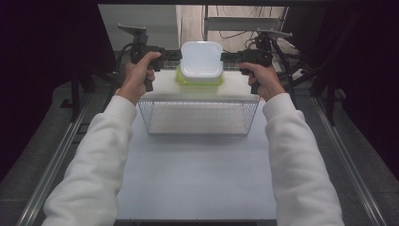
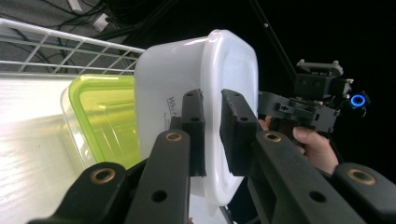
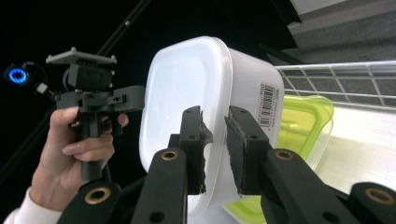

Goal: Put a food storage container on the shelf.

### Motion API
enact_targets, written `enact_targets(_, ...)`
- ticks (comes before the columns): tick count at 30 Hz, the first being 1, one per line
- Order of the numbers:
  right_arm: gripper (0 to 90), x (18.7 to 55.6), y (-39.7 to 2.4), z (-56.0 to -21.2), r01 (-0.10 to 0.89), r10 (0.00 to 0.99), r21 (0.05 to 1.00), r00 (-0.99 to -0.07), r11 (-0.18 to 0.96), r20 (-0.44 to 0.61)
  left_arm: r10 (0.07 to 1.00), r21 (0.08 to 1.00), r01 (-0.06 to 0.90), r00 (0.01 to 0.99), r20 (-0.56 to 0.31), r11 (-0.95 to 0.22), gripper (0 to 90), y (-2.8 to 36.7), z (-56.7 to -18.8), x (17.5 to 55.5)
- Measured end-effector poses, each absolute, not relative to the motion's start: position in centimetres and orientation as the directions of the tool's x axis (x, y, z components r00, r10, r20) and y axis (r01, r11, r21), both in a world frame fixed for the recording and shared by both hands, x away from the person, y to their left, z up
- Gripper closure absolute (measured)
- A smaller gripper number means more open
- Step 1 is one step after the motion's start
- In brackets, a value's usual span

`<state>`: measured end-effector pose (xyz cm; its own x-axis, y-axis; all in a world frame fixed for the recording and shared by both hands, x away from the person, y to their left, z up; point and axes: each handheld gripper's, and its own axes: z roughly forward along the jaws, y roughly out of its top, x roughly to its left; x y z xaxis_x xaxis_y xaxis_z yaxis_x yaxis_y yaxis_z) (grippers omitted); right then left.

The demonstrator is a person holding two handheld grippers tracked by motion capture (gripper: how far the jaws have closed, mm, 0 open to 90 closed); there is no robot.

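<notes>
The left gripper (image 1: 175, 55) clamps the left rim of the white tub (image 1: 202, 59); in the left gripper view its jaws stand nearly closed, one on each side of the thin rim. The right gripper (image 1: 227, 56) clamps the opposite rim the same way, jaws narrowly apart with the rim between them. Each hand (image 1: 139, 75) grips a handle from below.

The white tub sits above a green-lidded box (image 1: 198, 81), either resting on it or lifted just clear; the pictures do not settle which. The box stands on the top of a wire rack (image 1: 197, 117), at the far end of the desk (image 1: 195, 179).

Risks from this state:

- Rim slip. Each grip holds only a thin, smooth plastic edge. Uneven pull between the two sides can draw the rim out of one gripper, and the tub then swings from the other.
- Tilt. If one hand rises faster, the tub tips; any contents shift.
- Drag on the box. If the tub is nested on the green lid, lifting can carry the box along or push it off the rack top.
- Rim flex. Excess clamping can deform the edge and loosen the hold.
</notes>
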<state>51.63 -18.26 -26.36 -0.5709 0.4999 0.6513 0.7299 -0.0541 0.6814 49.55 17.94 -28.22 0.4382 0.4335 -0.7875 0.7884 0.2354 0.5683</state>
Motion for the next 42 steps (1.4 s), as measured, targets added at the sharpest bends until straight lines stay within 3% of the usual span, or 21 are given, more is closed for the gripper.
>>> enact_targets(7, 74.1, 52.9, -18.0, -26.9, 0.769, 0.506, 0.635, -0.518, -0.078, 0.690, 0.459, 0.539, 0.802, 0.389, -0.799, 0.258, 79.1, 18.3, -28.9, 50.6)
enact_targets(16, 70.3, 53.2, -17.8, -27.3, 0.776, 0.502, 0.623, -0.503, -0.095, 0.704, 0.458, 0.551, 0.791, 0.400, -0.794, 0.265, 78.8, 18.4, -29.0, 50.7)
enact_targets(27, 49.2, 49.3, -19.5, -25.3, 0.612, 0.583, 0.789, -0.619, -0.062, 0.526, 0.583, 0.722, 0.663, 0.512, -0.631, 0.200, 45.2, 19.4, -27.1, 46.5)
enact_targets(35, 42.4, 44.4, -22.4, -26.1, 0.505, 0.606, 0.863, -0.691, 0.016, 0.393, 0.634, 0.791, 0.604, 0.575, -0.518, 0.099, 36.7, 20.0, -28.7, 40.9)
enact_targets(42, 37.5, 40.3, -24.3, -28.8, 0.470, 0.600, 0.881, -0.720, 0.052, 0.349, 0.635, 0.816, 0.576, 0.616, -0.466, 0.041, 31.6, 20.0, -31.4, 36.1)
